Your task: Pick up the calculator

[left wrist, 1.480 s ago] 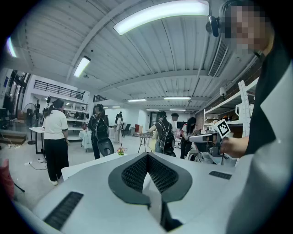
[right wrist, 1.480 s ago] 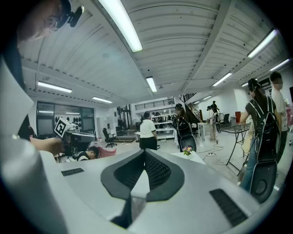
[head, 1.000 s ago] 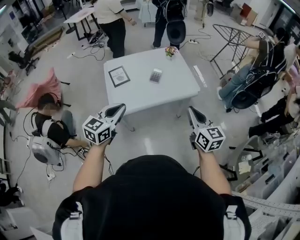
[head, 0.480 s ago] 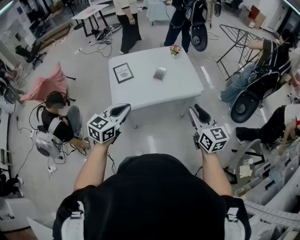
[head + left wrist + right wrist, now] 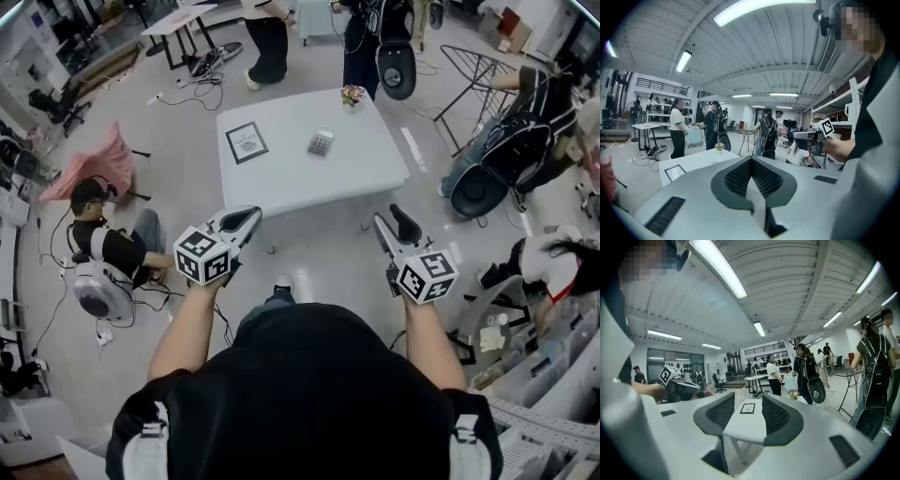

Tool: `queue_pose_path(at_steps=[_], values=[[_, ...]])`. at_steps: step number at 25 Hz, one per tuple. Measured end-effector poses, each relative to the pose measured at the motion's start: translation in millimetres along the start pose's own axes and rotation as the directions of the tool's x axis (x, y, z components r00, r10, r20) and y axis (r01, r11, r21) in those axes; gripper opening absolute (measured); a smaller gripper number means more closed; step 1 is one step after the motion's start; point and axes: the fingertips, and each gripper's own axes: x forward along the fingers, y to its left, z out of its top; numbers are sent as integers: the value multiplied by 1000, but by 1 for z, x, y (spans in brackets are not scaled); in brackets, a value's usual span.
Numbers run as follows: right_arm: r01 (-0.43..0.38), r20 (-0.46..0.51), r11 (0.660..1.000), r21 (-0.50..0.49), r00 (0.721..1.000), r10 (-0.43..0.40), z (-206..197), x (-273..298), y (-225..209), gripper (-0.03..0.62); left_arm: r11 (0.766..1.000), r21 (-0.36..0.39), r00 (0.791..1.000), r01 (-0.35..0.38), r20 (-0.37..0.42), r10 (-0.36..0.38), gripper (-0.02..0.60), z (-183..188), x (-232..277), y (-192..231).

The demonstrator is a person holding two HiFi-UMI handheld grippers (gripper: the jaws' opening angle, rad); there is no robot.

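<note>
Head view: grey glossy floor (image 5: 178, 159) fills most of the frame. A white rectangular counter (image 5: 309, 183) stands near the centre, well ahead of the operator. Several people stand beyond its far edge. A seated person (image 5: 111, 251) is on the floor at the left.

The left hand-held gripper (image 5: 246, 217) and right hand-held gripper (image 5: 391, 221) are both in the air on the near side of the counter. They point toward it, well apart from it and from each other.

On the counter:
- A black-framed rectangular picture (image 5: 247, 142) lies flat near the left end.
- A small grey calculator with a keypad (image 5: 320, 143) lies flat near the middle, right of the picture and apart from it. Neither gripper touches it.
- A small bunch of flowers (image 5: 352, 95) sits at the far right corner.

Left gripper view: the dark ribbed pads are pressed together with nothing between them.

Right gripper view: the jaws are opening and the pads are apart, nothing gripped. The counter shows through the gap.
</note>
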Motion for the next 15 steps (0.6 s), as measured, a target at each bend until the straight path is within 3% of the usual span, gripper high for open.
queue_pose_path(at_steps=[7,15], values=[[35,-24,999,13,999,-35,-8,25,-7,202,999,-10,999,41,-9,-41,17,-5,18,30],[73,-47,997,5,996,-73,-12,87,-13,209,996,-34,996,83,-29,-84,17,-16,44,95]])
